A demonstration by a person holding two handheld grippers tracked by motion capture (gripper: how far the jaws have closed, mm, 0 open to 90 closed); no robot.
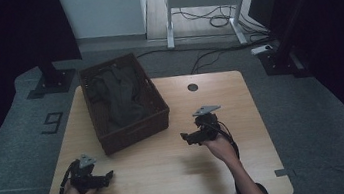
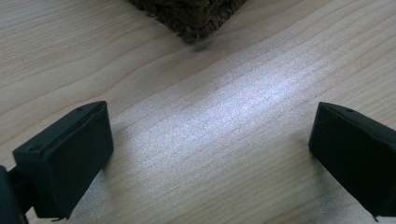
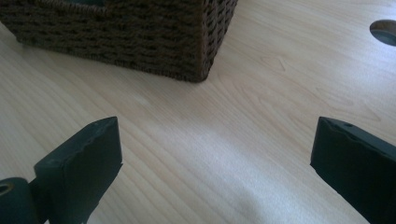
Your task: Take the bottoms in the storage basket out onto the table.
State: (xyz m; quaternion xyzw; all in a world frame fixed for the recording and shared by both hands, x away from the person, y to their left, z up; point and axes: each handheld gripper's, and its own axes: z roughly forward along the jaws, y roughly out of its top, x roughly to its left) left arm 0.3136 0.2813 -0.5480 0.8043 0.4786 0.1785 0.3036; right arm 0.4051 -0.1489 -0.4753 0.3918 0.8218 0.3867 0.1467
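A dark brown wicker basket (image 1: 160, 109) sits on the left half of the wooden table (image 1: 170, 178), with dark olive cloth (image 1: 120, 96) heaped inside. My left gripper (image 1: 106, 177) rests low at the table's front left, below the basket, open with nothing between its jaws. In the left gripper view, one basket corner (image 2: 196, 25) lies ahead past the left gripper (image 2: 210, 149). My right gripper (image 1: 185, 136) hovers just right of the basket's near right corner, open and empty. The right gripper view shows the woven basket wall (image 3: 140, 37) close ahead, beyond the right gripper (image 3: 217, 158).
A round cable hole (image 1: 193, 87) is in the table's far middle, and the same cable hole (image 3: 385, 30) appears in the right gripper view. Beyond the table stand a white desk frame (image 1: 208, 1), loose floor cables (image 1: 215, 20) and dark stand bases (image 1: 52, 82).
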